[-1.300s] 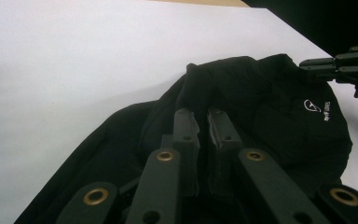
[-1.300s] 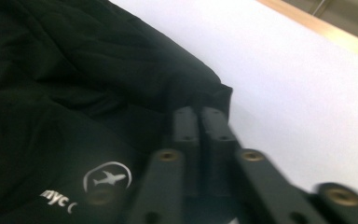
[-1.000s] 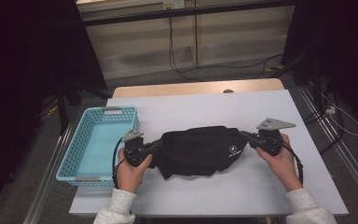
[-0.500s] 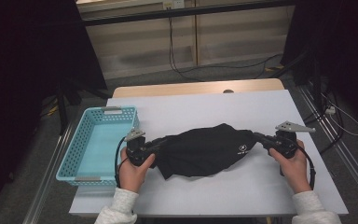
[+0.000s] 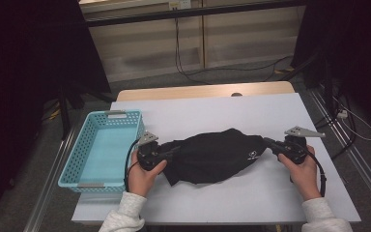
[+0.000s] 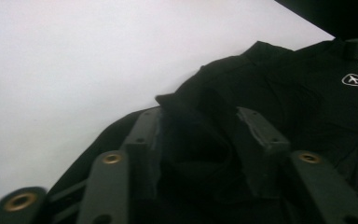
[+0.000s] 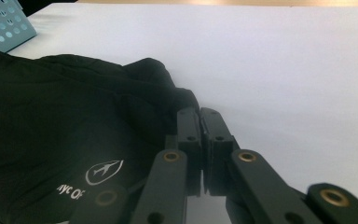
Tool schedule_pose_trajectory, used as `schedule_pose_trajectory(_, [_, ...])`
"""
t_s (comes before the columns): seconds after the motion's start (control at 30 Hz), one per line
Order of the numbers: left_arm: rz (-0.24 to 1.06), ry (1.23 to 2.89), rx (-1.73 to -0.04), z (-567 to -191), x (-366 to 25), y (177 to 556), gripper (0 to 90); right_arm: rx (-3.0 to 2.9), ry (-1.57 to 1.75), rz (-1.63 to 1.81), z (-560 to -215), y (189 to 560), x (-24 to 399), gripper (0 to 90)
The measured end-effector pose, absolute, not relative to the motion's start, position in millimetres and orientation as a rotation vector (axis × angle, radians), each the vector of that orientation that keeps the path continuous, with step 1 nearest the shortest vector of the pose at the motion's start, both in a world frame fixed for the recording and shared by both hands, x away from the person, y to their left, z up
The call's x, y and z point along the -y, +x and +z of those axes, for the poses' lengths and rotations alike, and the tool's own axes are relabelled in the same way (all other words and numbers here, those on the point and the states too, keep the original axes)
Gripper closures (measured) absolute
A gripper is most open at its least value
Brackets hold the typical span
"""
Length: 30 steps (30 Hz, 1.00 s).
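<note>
We start at the left gripper point(image 6: 200, 126): its jaws have just been opening and now stand apart, with a fold of the black garment point(image 6: 307, 107) lying between them. The pads do not press on the cloth in the left gripper view, so we read this gripper as open over the fabric. In the high view the left gripper point(image 5: 166, 153) sits at the garment's left end, held in the person's left hand point(image 5: 142, 171), with a black cable looping from its body.

Our right gripper point(image 7: 199, 114) has its jaws drawn together, almost touching. In the right gripper view their tips meet at the edge of the cloth, and in the high view the right gripper point(image 5: 270, 143) has the garment's right end pulled out to a point between them, so we take it as clamped on that corner. The right hand point(image 5: 300, 166) holds it near the table's right side, a grey three-cornered plate point(image 5: 303, 131) riding on top.

The black garment point(image 5: 217, 154) lies bunched across the middle of the white table point(image 5: 212, 113), stretched between our two grippers. A small white emblem with lettering point(image 5: 252, 152) shows on its right part.

To the left, just beside the left gripper, a light blue perforated basket point(image 5: 104, 150) stands on the table's left edge.
</note>
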<state>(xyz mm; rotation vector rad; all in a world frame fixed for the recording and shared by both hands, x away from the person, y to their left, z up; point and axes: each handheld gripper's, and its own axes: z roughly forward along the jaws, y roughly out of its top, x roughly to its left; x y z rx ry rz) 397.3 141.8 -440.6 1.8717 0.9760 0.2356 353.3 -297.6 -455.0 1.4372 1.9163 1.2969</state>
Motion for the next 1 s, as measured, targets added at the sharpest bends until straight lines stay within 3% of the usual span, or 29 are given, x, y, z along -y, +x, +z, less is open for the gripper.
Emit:
schedule_pose_trajectory(0.07, [0.214, 1.875, -0.994, -442.2, -139.9, 397.2, 56.9, -1.915, 1.437, 1.296, -455.3, 353.2, 297.7, 86.9])
schedule_pose_trajectory(0.2, [0.189, 1.902, -0.986, -443.3, -139.4, 397.1, 73.9, -1.924, 1.434, 1.292, -454.9, 352.8, 297.9, 86.9])
schedule_pose_trajectory(0.23, [0.175, 1.903, -0.982, -442.5, -139.8, 397.0, 82.3, -1.943, 1.431, 1.284, -455.1, 352.5, 297.3, 86.9])
schedule_pose_trajectory(0.3, [0.169, 1.914, -0.97, -439.1, -140.1, 396.2, 85.0, -1.944, 1.43, 1.286, -454.9, 352.3, 297.2, 86.9])
schedule_pose_trajectory(1.0, [0.181, 1.799, -0.962, -381.8, -156.8, 408.3, 87.2, -1.806, 1.406, 1.409, -405.7, 339.4, 305.4, 87.8])
